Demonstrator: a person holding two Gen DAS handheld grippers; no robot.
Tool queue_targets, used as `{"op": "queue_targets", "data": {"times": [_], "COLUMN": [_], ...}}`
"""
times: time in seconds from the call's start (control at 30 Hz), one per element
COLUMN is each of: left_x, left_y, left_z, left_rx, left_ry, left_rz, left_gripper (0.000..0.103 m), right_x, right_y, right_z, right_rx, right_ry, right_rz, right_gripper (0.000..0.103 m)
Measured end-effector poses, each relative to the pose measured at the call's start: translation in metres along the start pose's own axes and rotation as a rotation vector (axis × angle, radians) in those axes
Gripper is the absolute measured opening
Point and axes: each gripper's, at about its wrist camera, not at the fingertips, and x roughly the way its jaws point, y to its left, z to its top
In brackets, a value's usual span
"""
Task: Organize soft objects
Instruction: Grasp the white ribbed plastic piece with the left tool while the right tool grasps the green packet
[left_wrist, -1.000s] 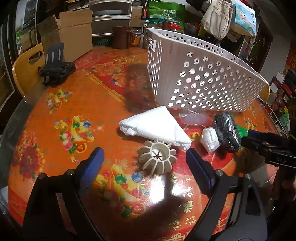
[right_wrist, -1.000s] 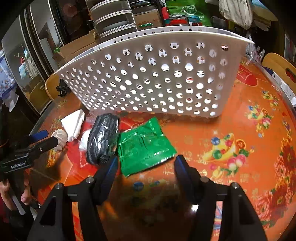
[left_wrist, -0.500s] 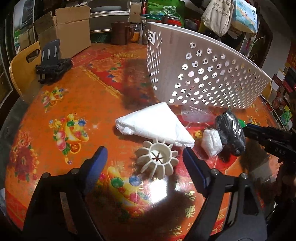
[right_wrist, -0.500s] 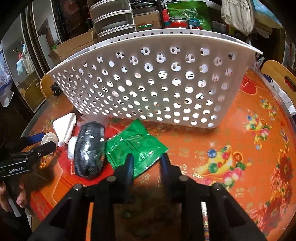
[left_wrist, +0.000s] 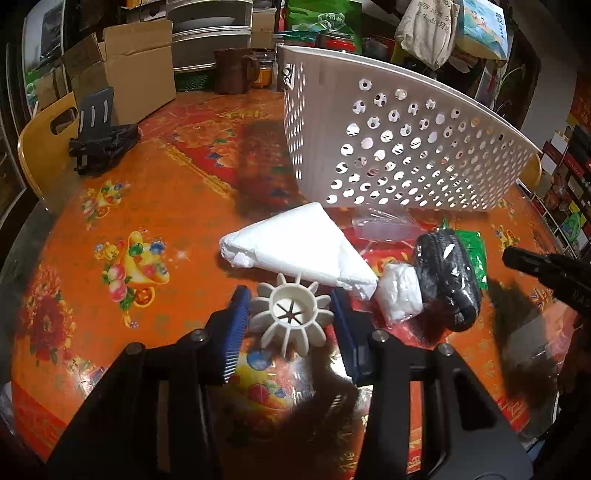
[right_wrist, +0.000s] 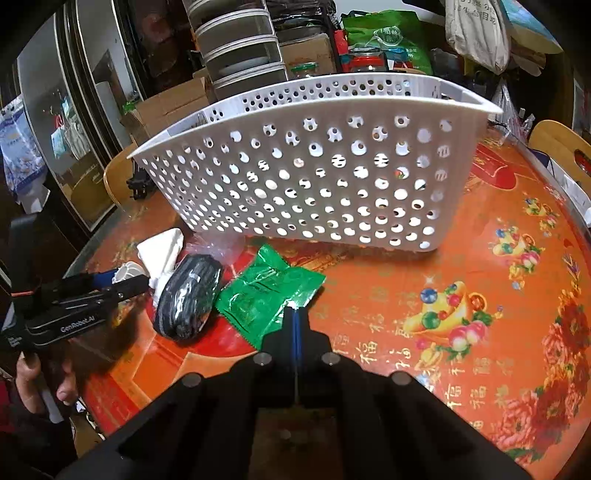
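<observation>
My left gripper (left_wrist: 290, 314) is closed around a cream ribbed ring-shaped piece (left_wrist: 291, 314) on the table, its blue pads touching both sides. Behind it lie a white folded triangular bag (left_wrist: 295, 247), a small white wrapped bundle (left_wrist: 400, 293) and a black bagged bundle (left_wrist: 447, 273). My right gripper (right_wrist: 295, 314) is shut on the near corner of a green foil packet (right_wrist: 266, 291), which lies flat beside the black bundle (right_wrist: 190, 295). A white perforated basket (right_wrist: 314, 184) stands behind; it also shows in the left wrist view (left_wrist: 399, 155).
The round table (right_wrist: 443, 295) has an orange-red patterned cover. A clear plastic bag (left_wrist: 384, 229) lies by the basket. A black phone stand (left_wrist: 99, 144), cardboard box (left_wrist: 122, 85) and brown mug (left_wrist: 232, 70) stand at the far left. Wooden chairs (left_wrist: 40, 140) flank the table.
My left gripper moved forward and closed on the cream ribbed piece. My right gripper closed from wide open onto the green packet's corner.
</observation>
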Motion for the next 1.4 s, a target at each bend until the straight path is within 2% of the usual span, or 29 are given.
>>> {"op": "queue_targets", "data": {"times": [0.2,0.27,0.33,0.4,0.6,0.8,0.97,1.07,1.1,1.2,1.3,1.37,1.4], "left_x": [-0.001,-0.001,-0.002,-0.001,0.000,0.000,0.000,0.000,0.000,0.001,0.001,0.000,0.000], "left_y": [0.003,0.004,0.004,0.006,0.009,0.008,0.008,0.008,0.008,0.008,0.007,0.007,0.008], "left_z": [-0.001,-0.001,-0.001,-0.001,-0.001,0.000,0.000,0.000,0.000,0.000,0.001,0.000,0.000], "left_rx": [-0.004,-0.004,0.000,-0.003,-0.012,-0.011,-0.009,-0.010,-0.010,-0.010,-0.007,-0.007,-0.011], "left_ry": [-0.002,-0.004,-0.008,-0.008,-0.009,-0.009,-0.010,-0.010,-0.010,-0.009,-0.009,-0.011,-0.013], "left_rz": [-0.004,-0.008,-0.010,-0.016,-0.036,-0.040,-0.042,-0.042,-0.042,-0.045,-0.042,-0.044,-0.049], "left_gripper": [0.042,0.042,0.042,0.042,0.042,0.042,0.042,0.042,0.042,0.042,0.042,0.042,0.042], "right_x": [0.005,0.013,0.021,0.026,0.036,0.050,0.056,0.054,0.052,0.043,0.034,0.028,0.024], "right_y": [-0.006,-0.008,-0.008,-0.005,0.012,0.031,0.042,0.043,0.043,0.033,0.030,0.030,0.030], "right_z": [0.011,0.015,0.016,0.016,0.019,0.023,0.025,0.023,0.022,0.019,0.015,0.013,0.011], "right_rx": [0.036,0.057,0.067,0.064,0.023,-0.058,-0.111,-0.127,-0.121,-0.082,-0.074,-0.073,-0.068], "right_ry": [0.020,0.040,0.058,0.066,0.067,0.072,0.089,0.084,0.080,0.064,0.041,0.030,0.022], "right_rz": [0.023,0.030,0.020,0.018,0.001,-0.069,-0.105,-0.087,-0.087,-0.056,-0.044,-0.021,-0.004], "right_gripper": [0.002,0.015,0.037,0.049,0.061,0.070,0.070,0.058,0.050,0.034,0.029,0.019,0.008]}}
